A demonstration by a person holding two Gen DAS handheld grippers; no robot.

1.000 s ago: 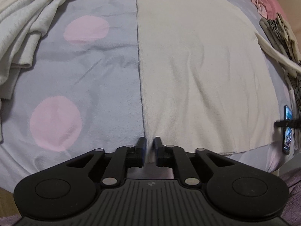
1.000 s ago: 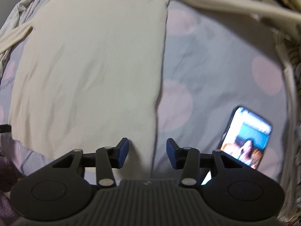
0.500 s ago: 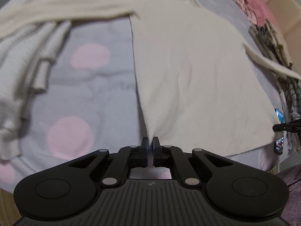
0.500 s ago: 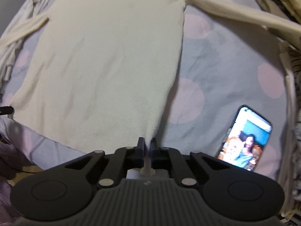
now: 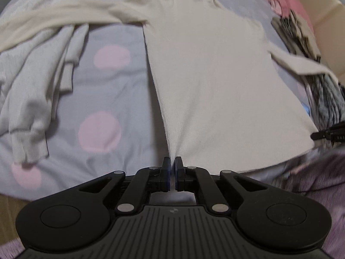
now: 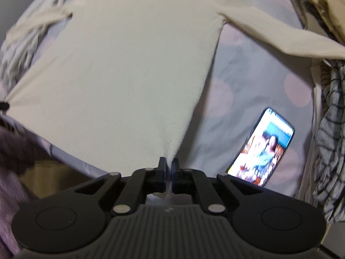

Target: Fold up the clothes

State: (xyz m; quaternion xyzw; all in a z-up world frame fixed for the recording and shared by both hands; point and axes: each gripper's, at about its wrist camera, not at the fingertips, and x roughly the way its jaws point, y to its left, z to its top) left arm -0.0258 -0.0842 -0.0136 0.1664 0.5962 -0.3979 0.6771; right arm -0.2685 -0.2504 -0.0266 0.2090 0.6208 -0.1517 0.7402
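Partial white lettering "DAB" legible on black gripper finger (image 5: pixel 332 134) at right edge, left wrist view. Remainder cut off.

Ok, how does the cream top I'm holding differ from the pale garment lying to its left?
The cream top is spread flat with sleeves out; the pale garment lies crumpled in folds. The cream top is pinched at both hem corners by the left gripper and right gripper; the pale garment is untouched. Both are light long-sleeved knits on the dotted sheet.
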